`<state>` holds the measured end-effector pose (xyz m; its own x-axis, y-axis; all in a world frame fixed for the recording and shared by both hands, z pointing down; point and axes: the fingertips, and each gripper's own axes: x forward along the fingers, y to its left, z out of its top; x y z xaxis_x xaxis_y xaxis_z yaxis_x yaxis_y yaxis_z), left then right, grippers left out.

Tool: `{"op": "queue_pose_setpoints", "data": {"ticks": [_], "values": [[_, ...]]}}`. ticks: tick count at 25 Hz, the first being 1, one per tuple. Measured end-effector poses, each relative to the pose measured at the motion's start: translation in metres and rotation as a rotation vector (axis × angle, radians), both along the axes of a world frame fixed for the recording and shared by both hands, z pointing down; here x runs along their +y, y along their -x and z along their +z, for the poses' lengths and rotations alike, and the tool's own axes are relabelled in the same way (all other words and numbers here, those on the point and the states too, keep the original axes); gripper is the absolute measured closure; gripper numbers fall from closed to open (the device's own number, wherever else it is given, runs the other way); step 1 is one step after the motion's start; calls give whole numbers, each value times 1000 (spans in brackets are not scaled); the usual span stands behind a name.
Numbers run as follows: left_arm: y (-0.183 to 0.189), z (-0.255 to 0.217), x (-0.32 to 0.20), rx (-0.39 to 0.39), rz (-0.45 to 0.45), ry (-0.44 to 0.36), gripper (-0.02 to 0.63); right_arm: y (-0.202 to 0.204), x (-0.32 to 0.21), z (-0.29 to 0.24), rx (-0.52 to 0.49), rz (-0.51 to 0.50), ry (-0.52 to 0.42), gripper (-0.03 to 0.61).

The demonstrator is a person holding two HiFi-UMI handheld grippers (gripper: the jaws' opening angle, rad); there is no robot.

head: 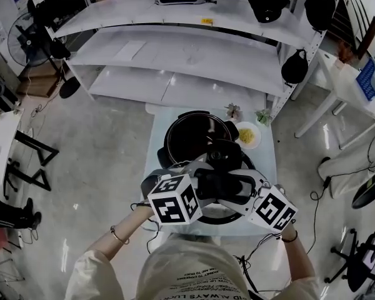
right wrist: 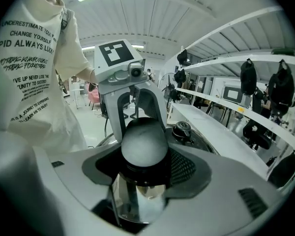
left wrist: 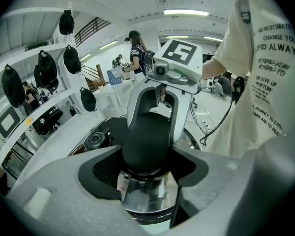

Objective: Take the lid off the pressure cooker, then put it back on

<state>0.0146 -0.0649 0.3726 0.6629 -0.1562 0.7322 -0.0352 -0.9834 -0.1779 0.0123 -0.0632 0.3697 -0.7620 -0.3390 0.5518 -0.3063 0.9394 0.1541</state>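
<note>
The pressure cooker pot stands open on the small table, its dark inside showing. The lid is off it, held toward the near side and overlapping the pot's near rim. Its valve knob is on top. My left gripper and right gripper face each other, both shut on the lid's black handle. In the left gripper view the handle fills my left gripper, steel lid below. The right gripper view shows my right gripper round the handle.
A plate of yellow food and two small plants sit at the table's far right. White shelving rises behind, with black caps hanging on it. A fan stands far left. A person stands in the background.
</note>
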Motion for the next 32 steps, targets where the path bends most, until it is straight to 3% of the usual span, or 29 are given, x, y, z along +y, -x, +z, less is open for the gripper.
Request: {"op": "queue_pose_setpoints", "data": {"ticks": [18, 32], "values": [[38, -3, -57, -26, 45, -20, 322, 39, -57, -4, 5, 60, -20, 302], [36, -6, -95, -10, -15, 33, 322, 36, -95, -7, -6, -13, 35, 304]]}}
